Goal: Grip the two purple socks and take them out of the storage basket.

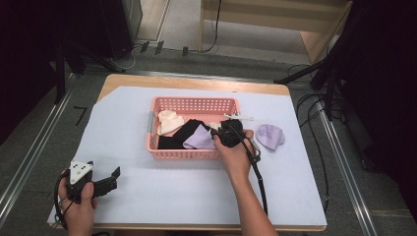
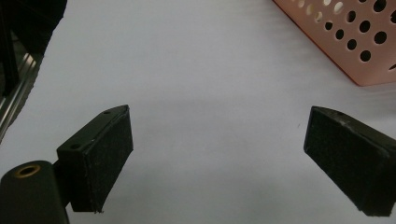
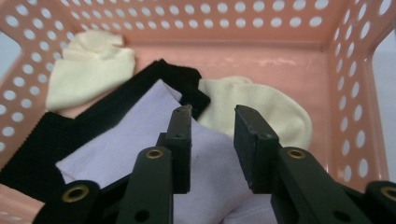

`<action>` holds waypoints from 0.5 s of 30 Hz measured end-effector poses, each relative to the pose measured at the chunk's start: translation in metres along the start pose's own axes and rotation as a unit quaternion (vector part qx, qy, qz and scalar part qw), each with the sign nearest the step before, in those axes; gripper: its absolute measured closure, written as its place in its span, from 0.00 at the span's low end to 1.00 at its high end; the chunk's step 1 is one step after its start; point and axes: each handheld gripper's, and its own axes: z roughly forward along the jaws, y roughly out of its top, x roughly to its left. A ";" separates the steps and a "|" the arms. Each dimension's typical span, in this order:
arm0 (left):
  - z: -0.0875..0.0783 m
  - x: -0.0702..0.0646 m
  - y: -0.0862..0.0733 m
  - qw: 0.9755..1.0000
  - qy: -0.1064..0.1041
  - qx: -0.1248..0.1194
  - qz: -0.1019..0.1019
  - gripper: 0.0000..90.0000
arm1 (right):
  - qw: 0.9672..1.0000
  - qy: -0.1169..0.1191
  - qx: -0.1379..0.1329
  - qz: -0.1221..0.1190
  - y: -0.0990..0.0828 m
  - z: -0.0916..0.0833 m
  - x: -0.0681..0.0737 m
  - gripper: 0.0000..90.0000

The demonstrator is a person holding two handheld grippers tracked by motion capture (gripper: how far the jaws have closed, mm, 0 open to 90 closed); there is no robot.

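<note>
While half over a black sock (image 3: 70, 126): lilac sock (image 3: 140, 149) (soft, flat).

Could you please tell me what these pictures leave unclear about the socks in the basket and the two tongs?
- High view: the right tongs sit under the right hand, so any grip is hidden.
- Right gripper view: the jaws stand over the lilac sock; contact cannot be told.
- Black sock: partly covered by the lilac one.
- Left gripper view: the pink basket is cut off by the frame edge.
</note>
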 end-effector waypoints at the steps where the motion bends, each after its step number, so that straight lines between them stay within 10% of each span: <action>1: 0.000 0.000 0.000 1.000 0.000 0.000 0.000 0.10 | 1.000 -0.007 0.003 0.001 0.001 0.001 0.001 0.71; 7: 0.000 0.000 0.000 1.000 -0.001 -0.001 -0.001 0.10 | 0.998 -0.035 0.048 -0.012 0.004 0.013 0.009 0.61; 15: 0.000 0.000 0.000 1.000 -0.003 0.003 -0.003 0.10 | 0.997 0.014 0.068 0.020 0.003 0.015 0.004 0.99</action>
